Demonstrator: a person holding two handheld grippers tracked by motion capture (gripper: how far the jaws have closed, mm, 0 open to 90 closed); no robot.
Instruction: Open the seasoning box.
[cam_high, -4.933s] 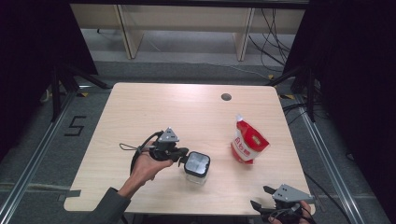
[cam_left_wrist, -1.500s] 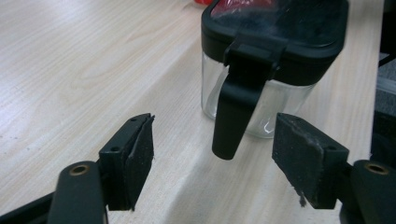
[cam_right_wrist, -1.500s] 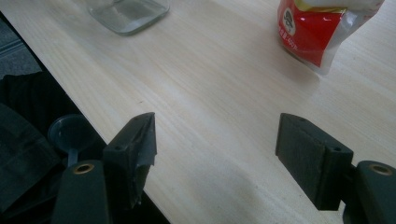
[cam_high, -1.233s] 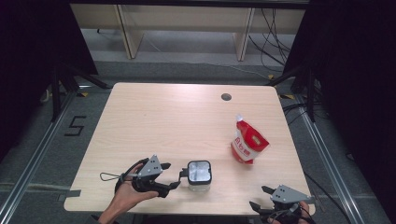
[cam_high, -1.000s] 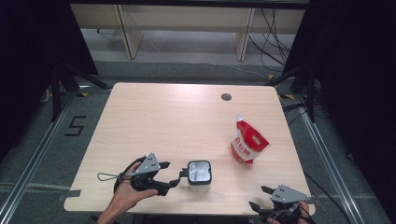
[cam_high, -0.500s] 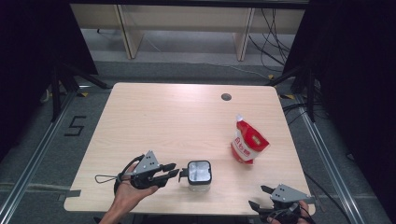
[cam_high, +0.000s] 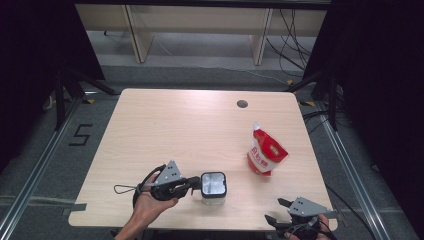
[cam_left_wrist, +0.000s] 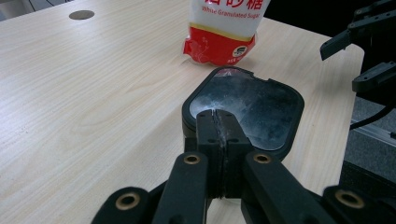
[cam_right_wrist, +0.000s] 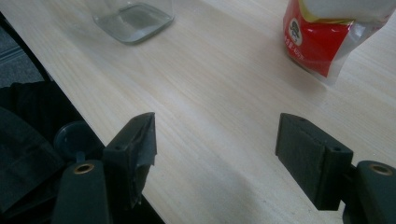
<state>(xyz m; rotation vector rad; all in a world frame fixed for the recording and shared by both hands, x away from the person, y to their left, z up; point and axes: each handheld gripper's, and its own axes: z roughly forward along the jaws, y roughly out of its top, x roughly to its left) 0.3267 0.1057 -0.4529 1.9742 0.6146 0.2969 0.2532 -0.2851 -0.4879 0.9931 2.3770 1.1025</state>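
— What containers are on the counter (cam_high: 165, 130)?

— A clear square jar (cam_high: 213, 186) with a black-rimmed lid (cam_left_wrist: 250, 112) stands near my front edge. Through the lid I see a whitish film but cannot tell what is inside. A red-and-white sugar pouch (cam_high: 265, 151) stands well to its right, its top sealed, its printed face toward me.

— And your tongs?

— My left tongs (cam_high: 196, 183) sit pressed together at the jar's left side; in the left gripper view the two black pads meet right at the lid's near rim, touching it, though I cannot tell whether they pinch anything. My right tongs (cam_high: 278, 210) hang spread wide at the counter's front right corner, gripping nothing, the pouch beyond them.

— What has changed?

— About five seconds ago my left hand (cam_high: 150, 202) was farther up the counter, reaching the jar from behind-left. Now it lies lower, level with the jar. Jar, pouch and right tongs have stayed put.
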